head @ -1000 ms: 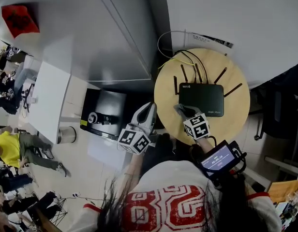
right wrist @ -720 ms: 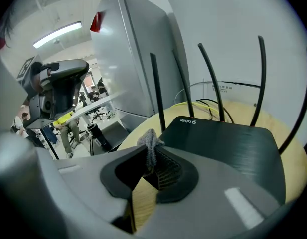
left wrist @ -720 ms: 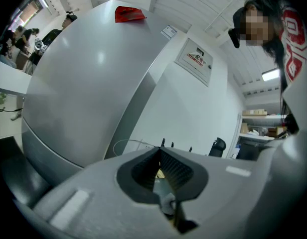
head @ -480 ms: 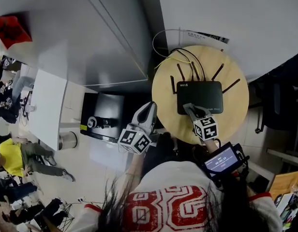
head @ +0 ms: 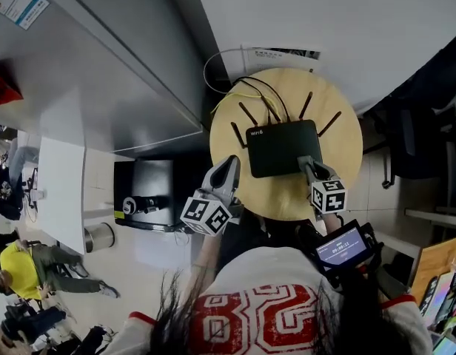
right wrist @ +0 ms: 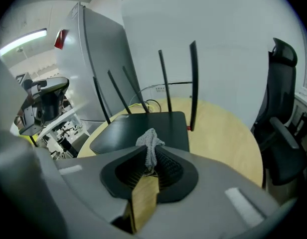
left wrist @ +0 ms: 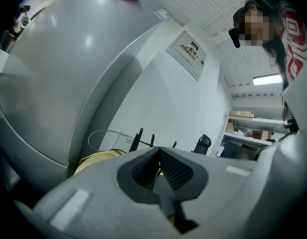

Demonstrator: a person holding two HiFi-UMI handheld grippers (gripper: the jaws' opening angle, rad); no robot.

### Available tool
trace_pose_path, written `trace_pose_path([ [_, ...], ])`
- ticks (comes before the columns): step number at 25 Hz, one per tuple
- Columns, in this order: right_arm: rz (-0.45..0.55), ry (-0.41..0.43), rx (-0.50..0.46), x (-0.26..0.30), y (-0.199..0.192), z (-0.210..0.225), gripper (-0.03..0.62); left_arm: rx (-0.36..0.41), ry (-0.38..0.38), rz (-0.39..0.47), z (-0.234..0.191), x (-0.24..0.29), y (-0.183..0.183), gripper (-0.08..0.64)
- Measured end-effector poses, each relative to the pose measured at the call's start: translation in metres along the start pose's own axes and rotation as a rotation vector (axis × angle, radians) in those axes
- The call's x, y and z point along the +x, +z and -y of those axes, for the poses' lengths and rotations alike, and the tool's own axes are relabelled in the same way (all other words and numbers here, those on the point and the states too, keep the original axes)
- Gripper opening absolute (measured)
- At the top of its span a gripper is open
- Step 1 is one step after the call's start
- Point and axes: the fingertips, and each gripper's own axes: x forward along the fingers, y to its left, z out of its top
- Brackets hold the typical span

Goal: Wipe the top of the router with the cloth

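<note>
Router (head: 283,148): flat, matte black box with thin upright antennas (right wrist: 193,83), lying on your round, pale wooden table (head: 339,135).
Cloth (right wrist: 150,144): small grey knitted wad, bunched between your right jaws, with its tip poking out over the router's near edge.
Right gripper (head: 309,167): you have it clamped on the cloth, tips at the router's near right corner.
Left gripper (head: 226,170): ribbed dark jaws pressed together on nothing. You hold it beside the table's left rim, apart from the router.
</note>
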Motion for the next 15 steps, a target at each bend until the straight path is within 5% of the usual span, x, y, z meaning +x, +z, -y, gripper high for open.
trace_pose_path([
  [15,0.066,-0.026,-0.003,-0.018,0.036,0.08,0.044,-0.011,0.062,0.046,0.017,0.021,-0.008,-0.005],
])
